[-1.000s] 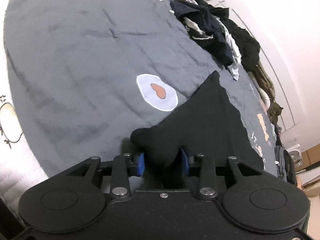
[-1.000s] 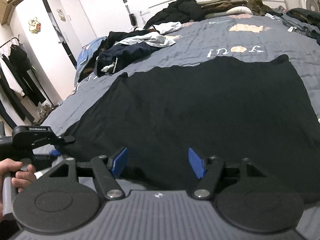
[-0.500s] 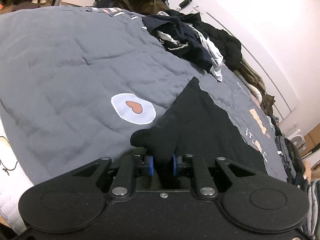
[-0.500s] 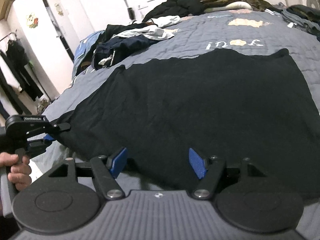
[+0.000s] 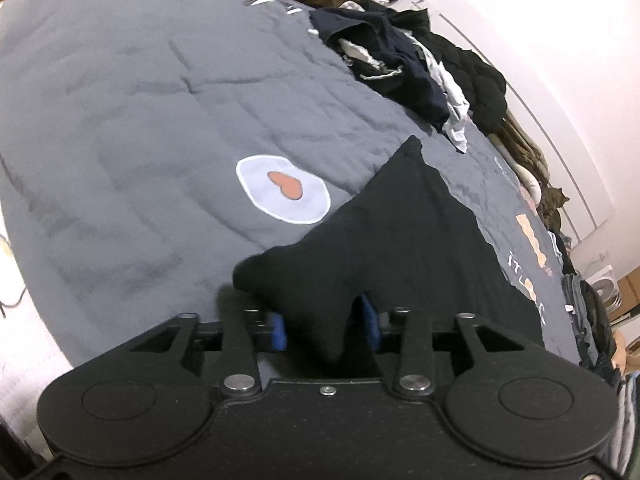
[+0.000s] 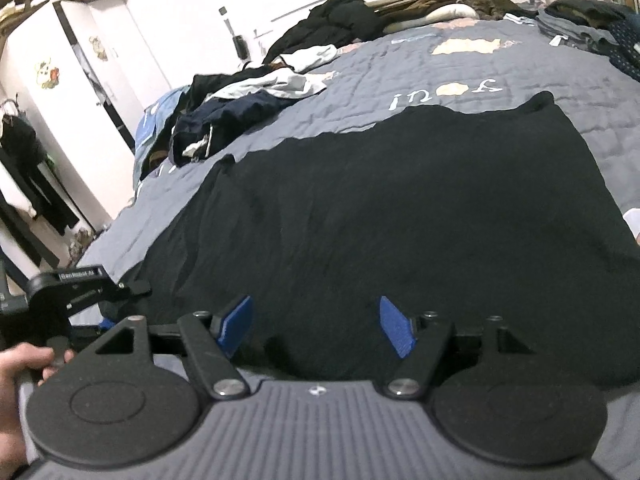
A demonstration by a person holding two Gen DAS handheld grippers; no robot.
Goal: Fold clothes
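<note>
Lying flat on the bed is a black shirt (image 6: 400, 216), spread over a grey quilt (image 5: 140, 120). There are no boxes or baskets near the tools; the only open boxes I can see sit on top of the white wardrobe (image 6: 72, 92), and I cannot tell what is in them.

The left tool (image 5: 325, 326) has a bunched corner of the black shirt between its blue pads (image 5: 279, 330). Its jaws have just been opening a little, after squeezing tighter half a second ago. The cloth fills the gap, so it looks pinched, and the corner is humped up off the quilt. A hand (image 6: 18, 376) holds this tool's grip at the left edge of the right view.

The right tool (image 6: 316, 326) stands wide over the near edge of the shirt. Its blue pads are apart and do not press on the cloth.

Past the shirt, a heap of dark and white clothes (image 5: 404, 64) lies along the far side of the bed. A pale patch with a heart (image 5: 282, 188) is sewn on the quilt just beside the shirt's edge.

Compared with a second ago, the shirt lies in much the same place and the right tool is about as wide.
</note>
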